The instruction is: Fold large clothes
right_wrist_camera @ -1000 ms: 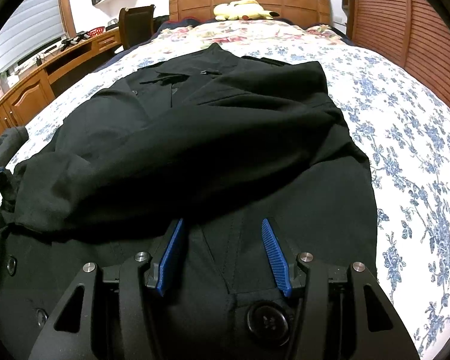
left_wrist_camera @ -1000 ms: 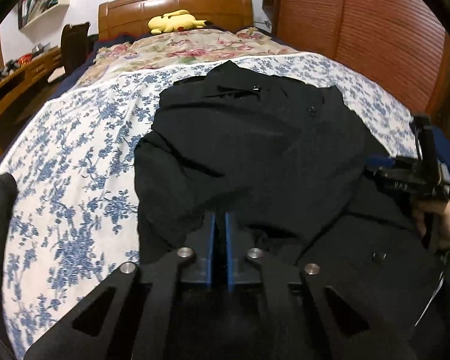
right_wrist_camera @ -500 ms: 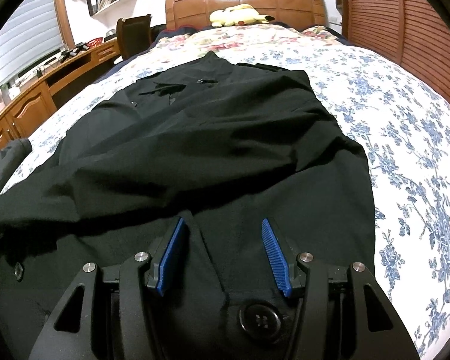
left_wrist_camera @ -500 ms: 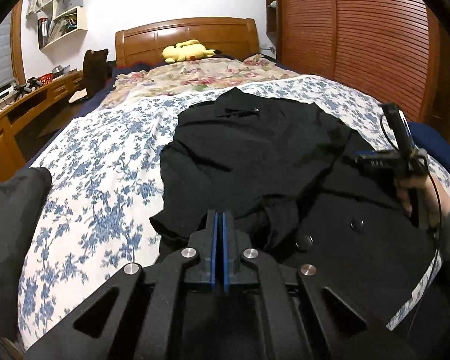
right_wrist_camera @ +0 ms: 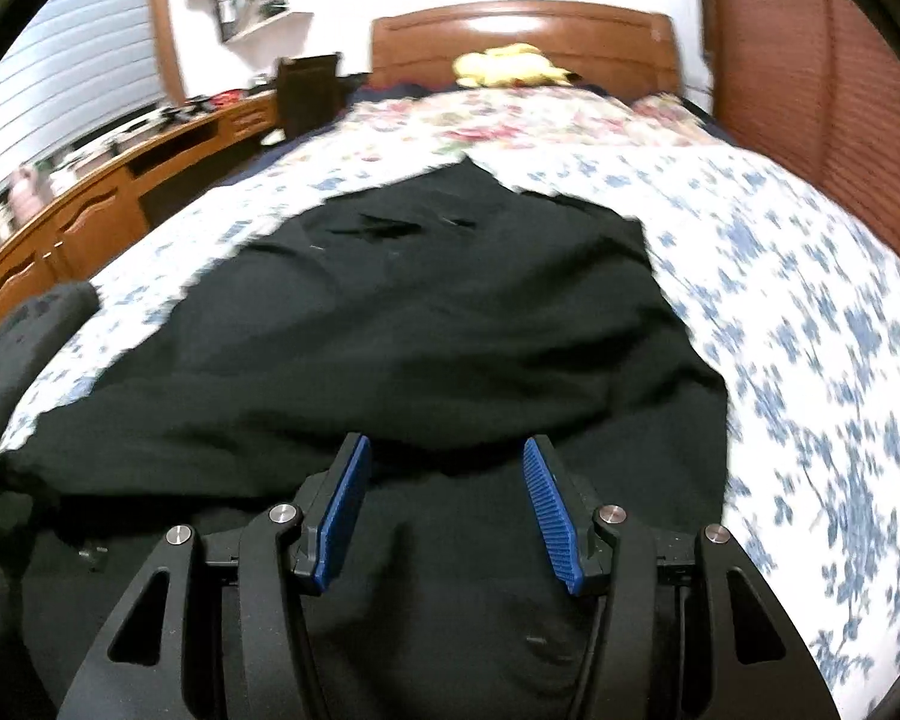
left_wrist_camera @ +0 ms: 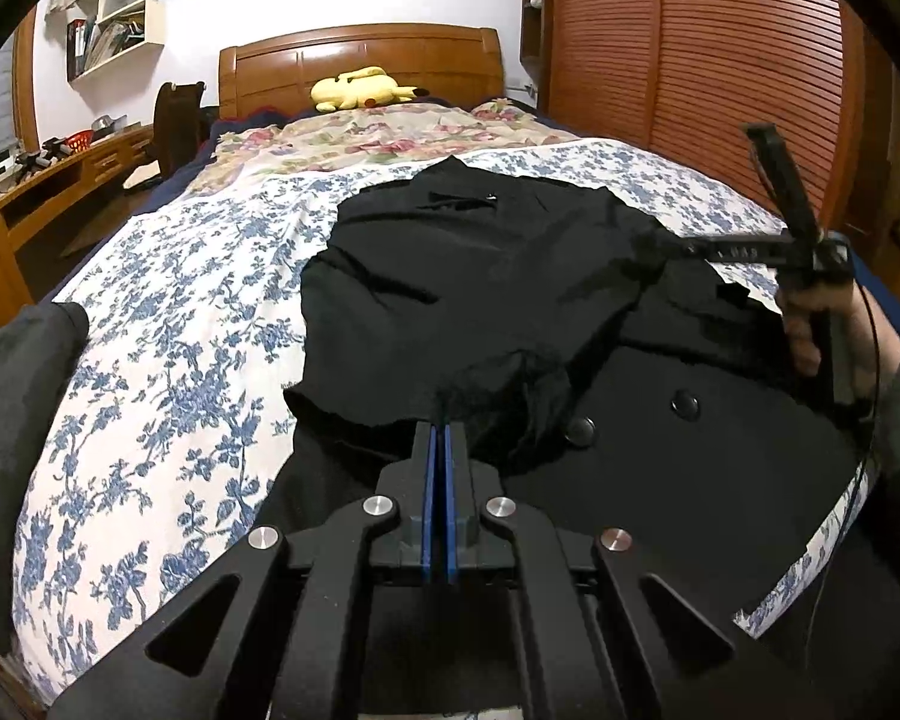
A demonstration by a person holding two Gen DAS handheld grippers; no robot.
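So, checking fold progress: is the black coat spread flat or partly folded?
Partly folded: the black coat has one sleeve lying across its buttoned front.

The bed (left_wrist_camera: pixel 150 324) wears a white cover with blue flowers, and a rose-patterned quilt (left_wrist_camera: pixel 378 138) lies nearer the wooden headboard. A black coat (left_wrist_camera: pixel 510 300) (partly folded over itself) lies spread on the cover. A yellow plush toy (left_wrist_camera: pixel 360 87) rests by the headboard.

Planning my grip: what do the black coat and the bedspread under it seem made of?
Black coat: apparently thick matte woven cloth, perhaps wool-like; it absorbs light, drapes in soft heavy folds, and carries large shiny buttons, likely plastic. Bedspread: seemingly thin printed cotton, matte, blue floral on white.
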